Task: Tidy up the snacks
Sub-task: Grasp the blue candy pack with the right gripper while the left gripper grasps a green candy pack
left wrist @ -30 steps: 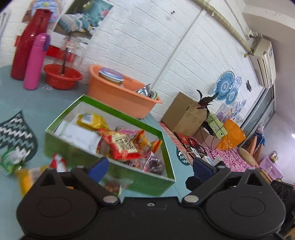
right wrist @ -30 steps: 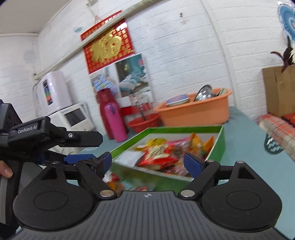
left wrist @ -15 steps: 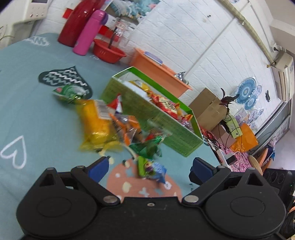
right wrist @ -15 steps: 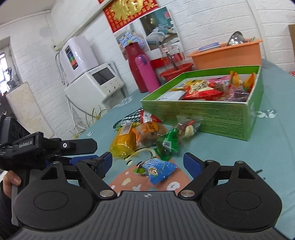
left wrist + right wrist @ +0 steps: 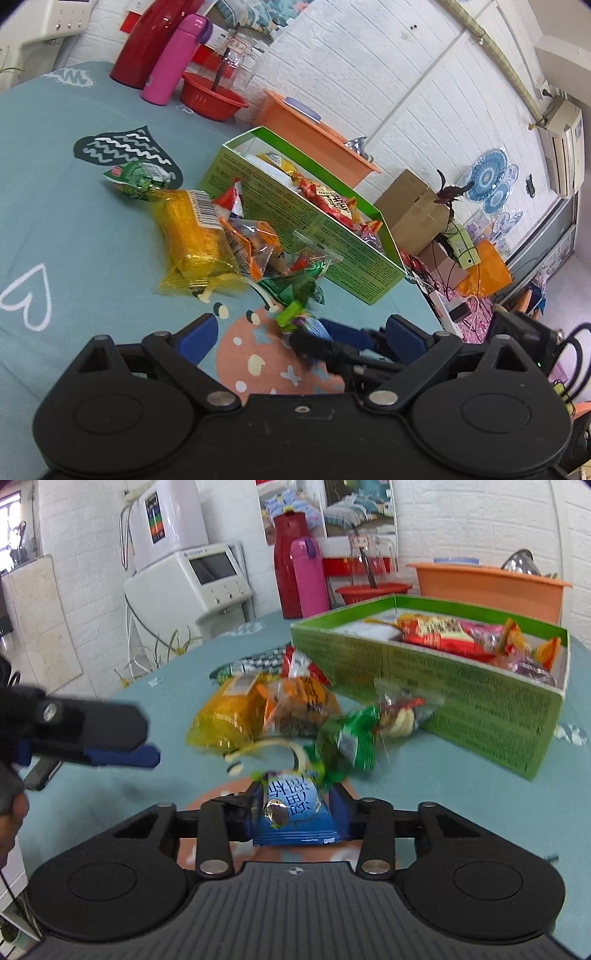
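Between the blue pads of the right gripper [image 5: 297, 806] sits a blue snack packet [image 5: 293, 814], flat on the teal tablecloth [image 5: 110, 805]; the jaws are closing on it and the pads touch its two side edges. The left gripper [image 5: 301, 334] hovers just beside it with its jaws spread wide and nothing between them.

Only the right wrist view shows the packet's printed face and the pads at its sides; in the left wrist view the packet is mostly hidden behind the right gripper's dark, blurred fingers [image 5: 317, 347]. The right wrist view also catches a person's hand [image 5: 11, 825] at the left edge.

Beyond the packet lies a loose heap: a green packet [image 5: 347, 740], an orange packet [image 5: 299, 707] and a yellow packet [image 5: 225, 712]. Behind them stands the green box [image 5: 461, 705], open and already holding several snacks.

Further back on the table are a pink bottle [image 5: 308, 578], a red flask [image 5: 290, 557], a red bowl [image 5: 373, 590] and an orange tub [image 5: 487, 587], against a white brick wall [image 5: 480, 517].
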`<state>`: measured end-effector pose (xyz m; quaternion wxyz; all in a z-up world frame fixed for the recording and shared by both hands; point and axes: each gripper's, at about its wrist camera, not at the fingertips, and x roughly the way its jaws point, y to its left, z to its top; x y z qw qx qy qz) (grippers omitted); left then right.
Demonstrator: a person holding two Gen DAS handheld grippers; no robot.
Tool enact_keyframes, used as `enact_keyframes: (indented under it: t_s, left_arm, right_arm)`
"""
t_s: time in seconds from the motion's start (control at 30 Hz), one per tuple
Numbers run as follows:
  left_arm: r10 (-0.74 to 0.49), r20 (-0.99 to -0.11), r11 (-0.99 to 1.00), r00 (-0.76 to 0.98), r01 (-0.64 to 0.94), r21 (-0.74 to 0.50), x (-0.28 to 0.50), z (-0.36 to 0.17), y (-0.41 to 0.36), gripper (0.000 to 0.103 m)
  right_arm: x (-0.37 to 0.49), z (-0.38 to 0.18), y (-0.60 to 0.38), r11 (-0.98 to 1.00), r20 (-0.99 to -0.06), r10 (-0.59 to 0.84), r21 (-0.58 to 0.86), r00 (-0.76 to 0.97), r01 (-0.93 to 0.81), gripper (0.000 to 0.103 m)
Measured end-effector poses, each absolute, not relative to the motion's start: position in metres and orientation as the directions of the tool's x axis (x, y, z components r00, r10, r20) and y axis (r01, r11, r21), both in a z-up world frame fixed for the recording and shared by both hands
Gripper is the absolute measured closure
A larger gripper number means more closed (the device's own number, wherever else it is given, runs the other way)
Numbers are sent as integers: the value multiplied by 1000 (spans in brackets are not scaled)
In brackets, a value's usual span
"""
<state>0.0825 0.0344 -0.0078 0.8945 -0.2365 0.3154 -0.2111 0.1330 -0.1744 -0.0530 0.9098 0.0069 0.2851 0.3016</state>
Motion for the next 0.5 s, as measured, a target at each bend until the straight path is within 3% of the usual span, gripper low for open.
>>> enact_keyframes:
  t_s: [0.23,0.4,0.5]
  left_arm:
    - [-544,-471,816,694,309,-488,118,-7,1,0]
    - [-485,-509,872,711,346,-347,146,-11,-34,0]
    - [-465,-539,885,702,358,-298,160,-18,-47,14]
  right_arm:
    - [98,-53,-196,840,-495,538,248,683,-482,43]
    - [87,-53,-210,869,-481,494,254,725,-424,42]
    - [87,-53,-215,869,-472,495,272,729,-413,42]
